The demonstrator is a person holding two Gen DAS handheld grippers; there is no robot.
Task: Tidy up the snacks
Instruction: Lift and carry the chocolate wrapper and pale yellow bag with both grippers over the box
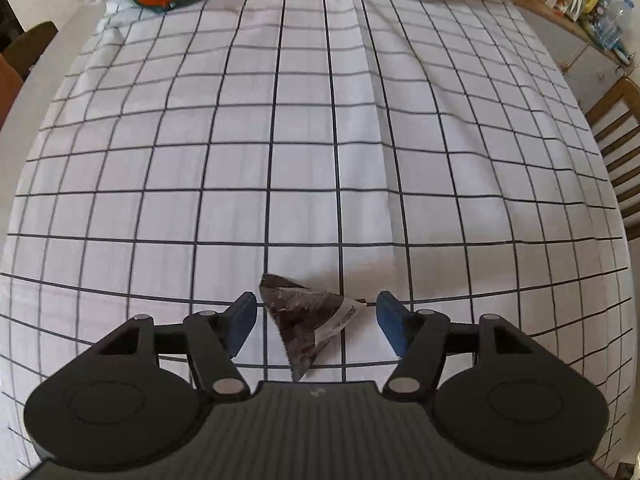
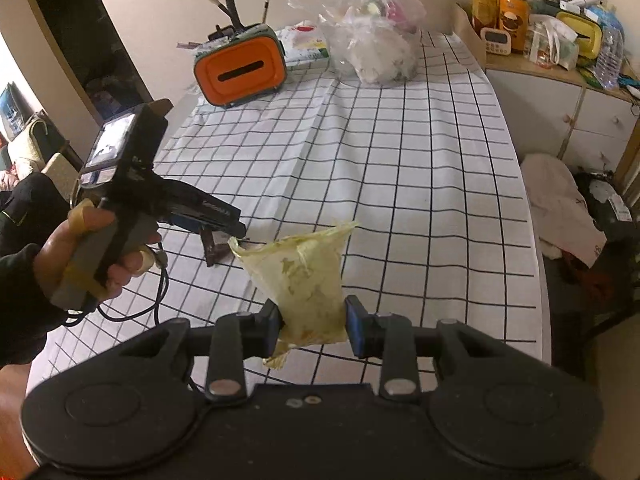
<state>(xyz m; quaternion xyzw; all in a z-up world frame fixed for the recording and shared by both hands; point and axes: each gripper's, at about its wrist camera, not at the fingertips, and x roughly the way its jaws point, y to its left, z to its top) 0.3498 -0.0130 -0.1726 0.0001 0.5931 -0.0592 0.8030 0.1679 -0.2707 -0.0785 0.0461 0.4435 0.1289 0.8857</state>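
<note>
Pinching a yellowish packet [image 2: 310, 280], right hand-held gripper [image 2: 314, 322]; left hand-held gripper [image 1: 316, 318] spread, dark packet [image 1: 306, 320] lying between.

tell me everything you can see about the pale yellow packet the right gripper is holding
The pale yellow crinkled plastic snack packet looks thin, soft and translucent, with blotchy darker patches inside. The right gripper is shut on its lower part, a blue pad pressing each side. A crumpled end hangs below the pads; the wider upper end flares out, tilted away, with wrinkled corners. It is lifted clear above the white black-grid tablecloth, and only the pads touch it.
</note>
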